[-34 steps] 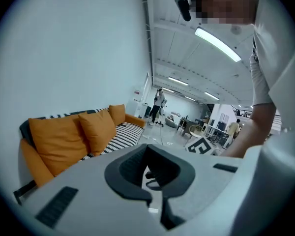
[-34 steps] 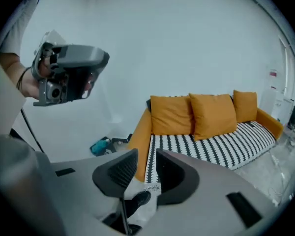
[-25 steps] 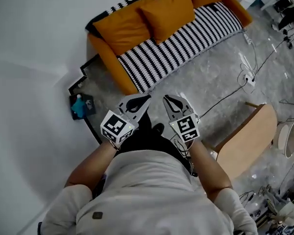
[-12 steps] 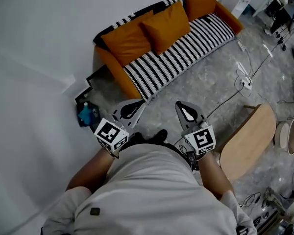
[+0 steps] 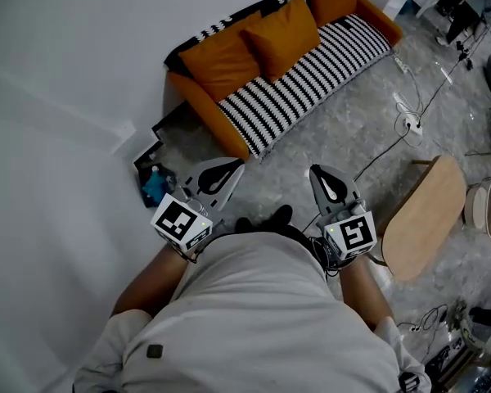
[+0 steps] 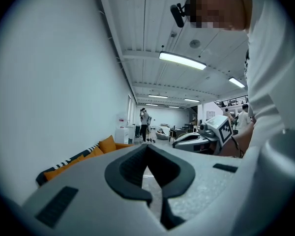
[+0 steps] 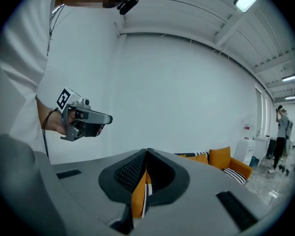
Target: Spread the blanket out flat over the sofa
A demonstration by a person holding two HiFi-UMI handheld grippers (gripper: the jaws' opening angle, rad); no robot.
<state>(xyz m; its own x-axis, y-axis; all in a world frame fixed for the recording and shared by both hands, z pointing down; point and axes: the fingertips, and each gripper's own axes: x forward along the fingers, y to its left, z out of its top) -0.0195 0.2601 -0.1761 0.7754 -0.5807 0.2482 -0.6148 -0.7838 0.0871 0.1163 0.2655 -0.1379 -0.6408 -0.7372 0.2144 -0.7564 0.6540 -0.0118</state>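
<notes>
Both grippers have risen and drawn apart since a second ago, when they hung close together above the person's shoes (image 5: pixel 266 218). The left gripper (image 5: pixel 231 167) has its jaws pressed together with nothing between them. The right gripper (image 5: pixel 320 174) is likewise closed and empty, and only the far-off sofa (image 5: pixel 203 105) shows through the slot below its tips. Both point roughly level toward that sofa, well apart from it across the grey floor (image 5: pixel 344 133). The black-and-white striped blanket (image 5: pixel 307 76) lies spread over the sofa's seat and up its back, with three orange cushions (image 5: pixel 280 33) on it. A wooden table (image 5: pixel 425 219) stands to the right.
</notes>
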